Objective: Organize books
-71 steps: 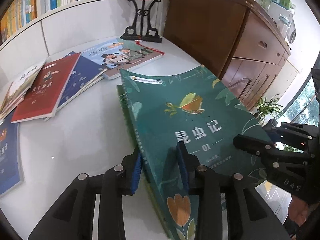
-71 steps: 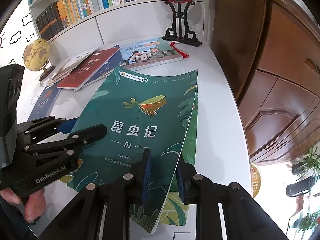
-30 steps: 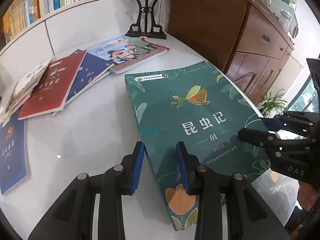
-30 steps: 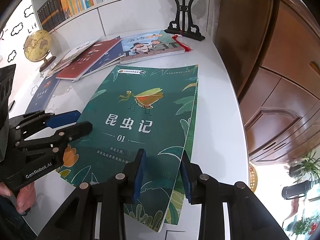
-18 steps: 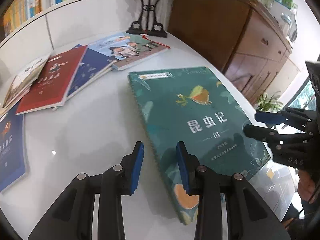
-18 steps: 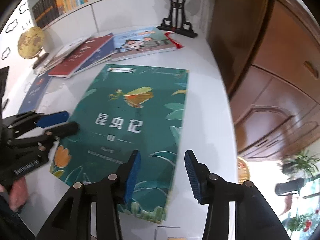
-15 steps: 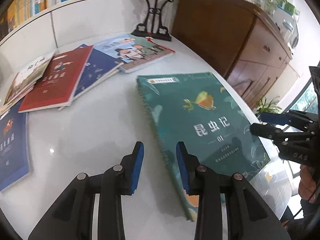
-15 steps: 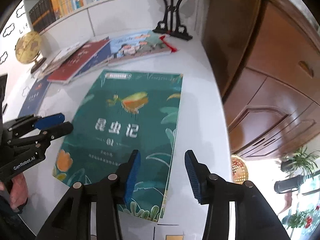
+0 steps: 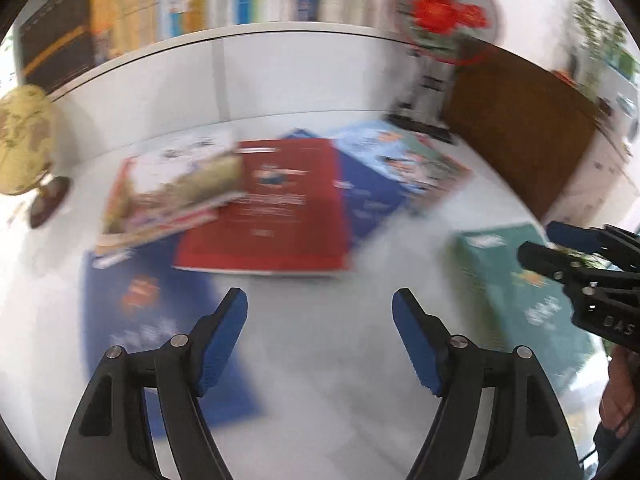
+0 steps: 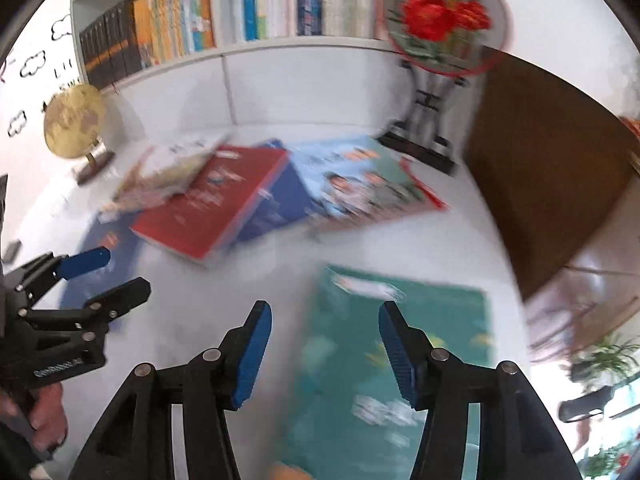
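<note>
Jaws just opened on both my grippers, left gripper [image 9: 320, 334] and right gripper [image 10: 325, 350], nothing between pads. Green book [image 10: 394, 364] lies flat on white table [image 9: 320, 400], released near right edge, my guess start of tidy pile. Red book [image 9: 276, 216] heads overlapping spread, likely next. Motion blur hides titles; green book's near end cut off.
</note>
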`<action>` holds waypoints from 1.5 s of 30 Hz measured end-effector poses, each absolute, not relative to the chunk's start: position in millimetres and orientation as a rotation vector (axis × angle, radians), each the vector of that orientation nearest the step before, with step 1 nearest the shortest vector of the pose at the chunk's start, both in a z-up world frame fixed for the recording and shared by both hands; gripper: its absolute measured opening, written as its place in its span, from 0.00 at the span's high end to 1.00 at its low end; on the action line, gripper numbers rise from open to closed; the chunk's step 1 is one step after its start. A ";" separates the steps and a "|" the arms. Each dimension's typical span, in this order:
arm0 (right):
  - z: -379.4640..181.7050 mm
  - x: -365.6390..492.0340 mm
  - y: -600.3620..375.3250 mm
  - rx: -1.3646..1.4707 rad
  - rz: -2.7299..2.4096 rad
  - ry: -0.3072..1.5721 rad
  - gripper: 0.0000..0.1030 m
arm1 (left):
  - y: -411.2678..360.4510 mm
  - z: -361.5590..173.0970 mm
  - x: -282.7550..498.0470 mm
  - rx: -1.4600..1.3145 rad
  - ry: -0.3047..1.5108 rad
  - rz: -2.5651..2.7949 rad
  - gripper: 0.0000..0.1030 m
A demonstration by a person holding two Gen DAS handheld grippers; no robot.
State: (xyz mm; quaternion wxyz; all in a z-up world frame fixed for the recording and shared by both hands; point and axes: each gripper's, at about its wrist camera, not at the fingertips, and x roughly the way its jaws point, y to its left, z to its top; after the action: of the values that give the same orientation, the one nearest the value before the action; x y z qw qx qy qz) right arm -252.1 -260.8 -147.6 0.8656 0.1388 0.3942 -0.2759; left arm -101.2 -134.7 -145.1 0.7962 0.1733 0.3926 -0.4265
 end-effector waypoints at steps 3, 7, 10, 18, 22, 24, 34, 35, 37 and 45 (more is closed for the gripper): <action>-146.7 -208.8 -249.8 0.364 -0.590 0.776 0.11 | -121.6 -157.3 -49.0 0.389 0.890 -0.819 0.24; -154.6 -132.4 -224.7 0.344 -0.568 0.781 0.11 | -109.5 -178.3 0.6 0.376 0.961 -0.745 0.24; -166.1 -84.9 -213.4 0.272 -0.607 0.843 0.11 | -102.1 -191.8 24.0 0.357 1.014 -0.716 0.24; -193.7 -36.6 -216.8 0.291 -0.647 0.950 0.11 | -85.6 -208.4 45.3 0.317 1.111 -0.693 0.24; -208.3 -30.9 -218.8 0.294 -0.647 0.996 0.11 | -84.9 -210.6 40.1 0.336 1.099 -0.681 0.18; -217.7 -27.4 -221.0 0.318 -0.627 1.043 0.11 | -87.8 -213.4 37.1 0.349 1.106 -0.691 0.06; -234.5 -35.5 -228.7 0.417 -0.610 1.076 0.11 | -88.2 -216.7 31.7 0.366 1.102 -0.685 0.01; -235.3 -35.6 -228.8 0.415 -0.611 1.076 0.10 | -90.7 -218.2 29.9 0.400 1.101 -0.678 0.01; -238.3 -35.4 -231.9 0.436 -0.616 1.091 0.02 | -91.9 -219.0 28.9 0.422 1.105 -0.668 0.01; -240.3 -36.1 -231.6 0.437 -0.621 1.099 0.00 | -92.9 -218.3 30.4 0.437 1.118 -0.677 0.01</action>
State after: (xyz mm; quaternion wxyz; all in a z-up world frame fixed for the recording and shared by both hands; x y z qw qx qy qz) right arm -36.1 -231.6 -240.3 0.7852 0.2026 0.5094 -0.2881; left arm 30.4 -92.9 -218.3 0.7718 0.2014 0.5160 -0.3122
